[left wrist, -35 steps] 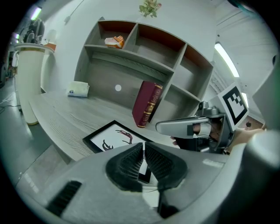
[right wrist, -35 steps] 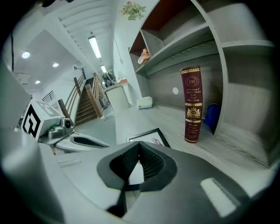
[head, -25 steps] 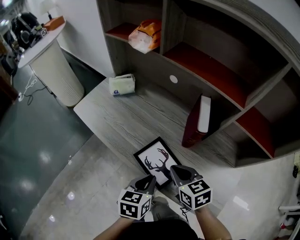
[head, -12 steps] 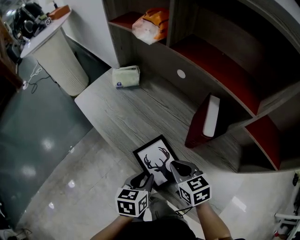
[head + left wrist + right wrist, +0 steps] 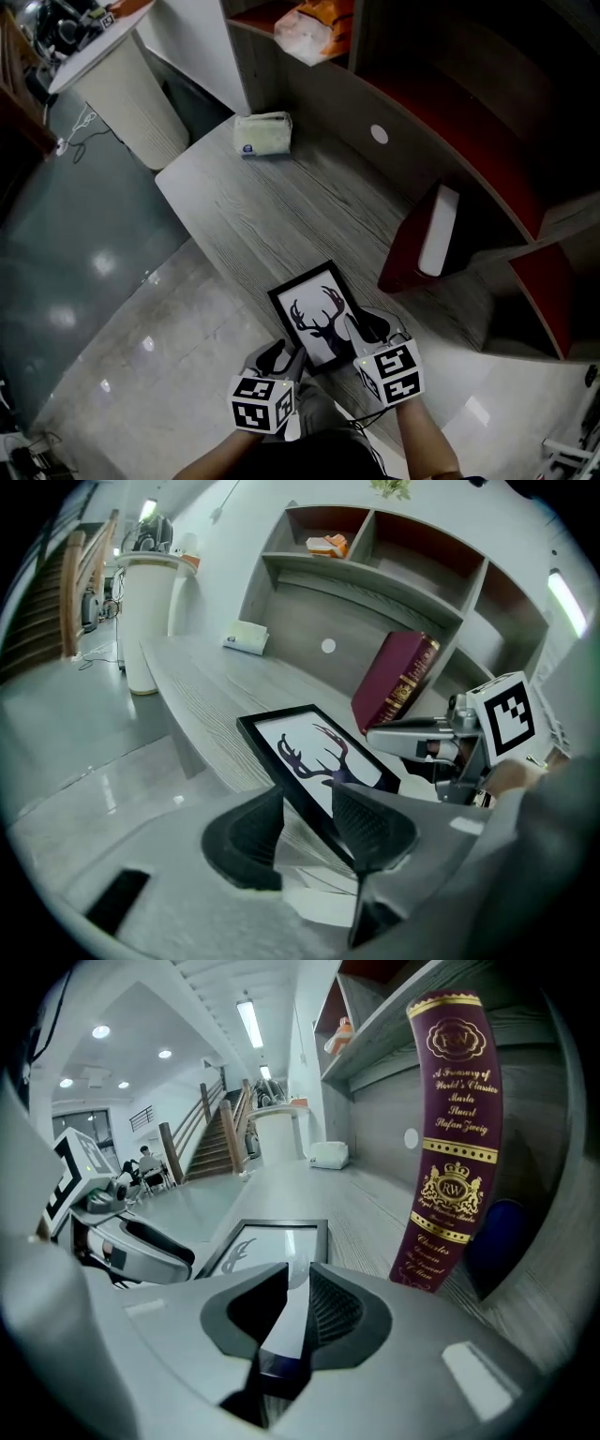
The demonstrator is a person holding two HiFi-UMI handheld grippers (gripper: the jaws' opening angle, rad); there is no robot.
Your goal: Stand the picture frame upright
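- Above, shelf compartments (image 5: 450, 127) held an orange packet (image 5: 314, 25) and a maroon book (image 5: 412, 248).
- Clamped a second before, left gripper (image 5: 307, 817) and right gripper (image 5: 298, 1290) were opening their jaws around the picture frame (image 5: 319, 314) edge.

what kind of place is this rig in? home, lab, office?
Probably a public lobby or office hall, not a home: a long curved desk with built-in shelves, a glossy tiled floor, and an open staircase behind.

This looks like a big open lobby or showroom. A glossy floor (image 5: 84, 281) spreads at 9 o'clock, with a long staircase (image 5: 220, 1143) and strip ceiling lights (image 5: 249, 1022) beyond. Built-in shelving (image 5: 487, 141) with red-lined bays stands at 1 o'clock over a curved grey wood surface (image 5: 253, 216). A round white stand (image 5: 131, 94) sits at 11 o'clock.
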